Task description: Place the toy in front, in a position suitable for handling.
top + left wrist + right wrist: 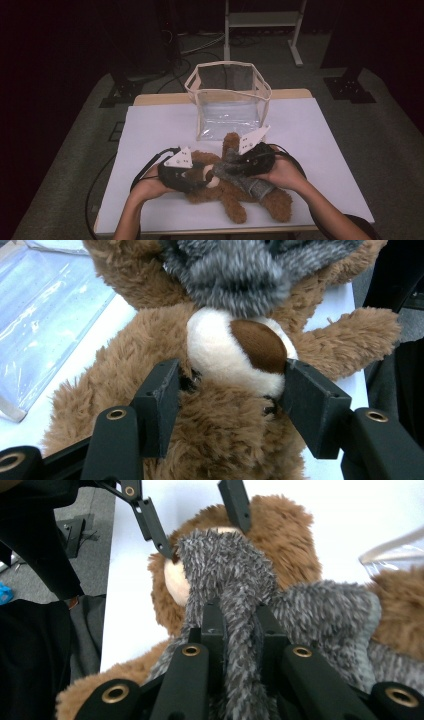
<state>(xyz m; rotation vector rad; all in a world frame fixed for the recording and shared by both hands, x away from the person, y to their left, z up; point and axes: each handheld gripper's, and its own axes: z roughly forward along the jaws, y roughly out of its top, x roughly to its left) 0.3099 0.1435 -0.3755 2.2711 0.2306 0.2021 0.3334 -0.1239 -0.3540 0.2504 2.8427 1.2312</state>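
Brown plush: I see a teddy bear (235, 192) lying on its back near the front edge of the white table (325, 150), about midway between the left and right edges, legs toward the front right corner.
Left gripper: my left gripper (187, 177) comes in from the bear's left side; in the left gripper view its two black jaws stand about half open with the pads pressed against either side of the bear's cream muzzle (235, 352), so it grips the head there.
Bear's nose: a dark brown patch (260, 344) on the muzzle, between the two jaws.
Grey garment: a fuzzy grey knit piece (245, 175) lies over the bear's chest and reaches up to its face; in the left gripper view it sits just above the muzzle.
Right gripper: my right gripper (235, 167) lies over the bear's middle; in the right gripper view its jaws are pinched nearly together on a bunched fold of the grey garment (240, 615).
Clear bag: an open transparent bag (227, 100) with cream trim stands upright behind the bear, toward the back edge, apart from both grippers.
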